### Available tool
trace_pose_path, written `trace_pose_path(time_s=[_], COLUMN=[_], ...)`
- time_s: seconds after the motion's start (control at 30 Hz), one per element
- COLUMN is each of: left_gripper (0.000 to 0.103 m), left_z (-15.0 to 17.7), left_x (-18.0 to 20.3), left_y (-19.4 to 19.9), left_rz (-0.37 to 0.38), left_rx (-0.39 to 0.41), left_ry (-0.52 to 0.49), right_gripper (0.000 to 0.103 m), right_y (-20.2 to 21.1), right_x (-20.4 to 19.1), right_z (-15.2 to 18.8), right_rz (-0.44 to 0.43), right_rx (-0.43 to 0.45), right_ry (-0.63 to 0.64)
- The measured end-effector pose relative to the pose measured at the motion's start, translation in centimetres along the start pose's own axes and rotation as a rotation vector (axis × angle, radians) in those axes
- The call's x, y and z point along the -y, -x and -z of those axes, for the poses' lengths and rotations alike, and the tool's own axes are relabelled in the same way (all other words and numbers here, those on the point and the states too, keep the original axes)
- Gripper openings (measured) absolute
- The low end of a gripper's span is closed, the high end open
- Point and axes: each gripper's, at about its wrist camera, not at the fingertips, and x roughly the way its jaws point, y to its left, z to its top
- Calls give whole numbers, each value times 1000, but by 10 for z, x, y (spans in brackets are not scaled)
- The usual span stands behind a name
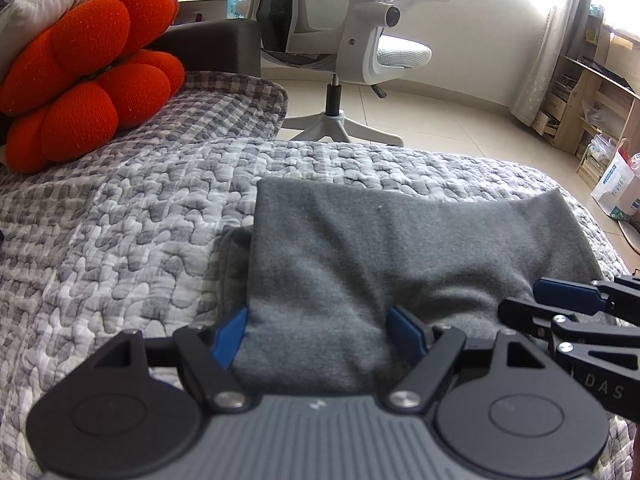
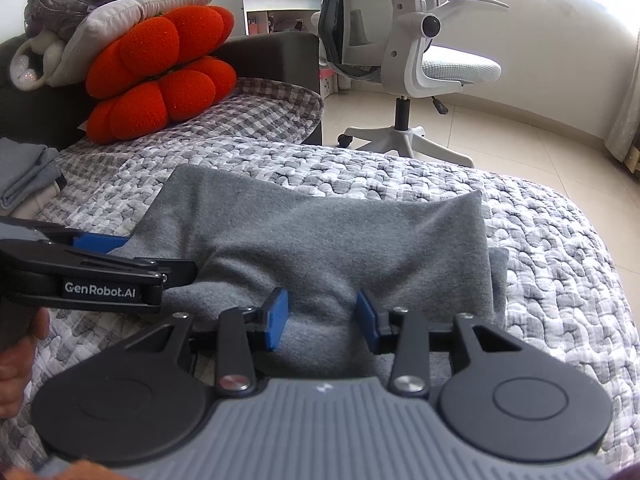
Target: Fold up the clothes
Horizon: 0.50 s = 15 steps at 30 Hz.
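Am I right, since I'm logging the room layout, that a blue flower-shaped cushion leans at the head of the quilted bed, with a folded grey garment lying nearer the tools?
Not quite: the flower-shaped cushion is red-orange, not blue, as the right wrist view shows. The rest holds: it leans at the head of the quilted bed, and the folded grey garment lies nearer the tools.

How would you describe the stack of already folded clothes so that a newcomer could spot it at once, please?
Start at the quilted grey checked bedspread and find the bright orange flower-shaped cushion at its far end. Just below it, at the picture's left edge, lies the small folded pile. Unlike the big grey garment, it is stacked in layers, grey over cream.
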Motion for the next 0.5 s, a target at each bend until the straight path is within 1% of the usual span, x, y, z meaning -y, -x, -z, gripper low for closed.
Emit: trace_pose_path(time_s=[0.1, 0.5], left_gripper=[80, 80], left_z=[1, 4], left_x=[-3, 1], left_y=[-2, 1], left_rz=[11, -11], left_rx=[2, 7], left_ry=[14, 3], right_gripper=[42, 43], right_y=[0, 0], right_x=[0, 2], right_z=[0, 1], right_rz=[1, -1], right_rx=[-1, -1], right_ry=[0, 2])
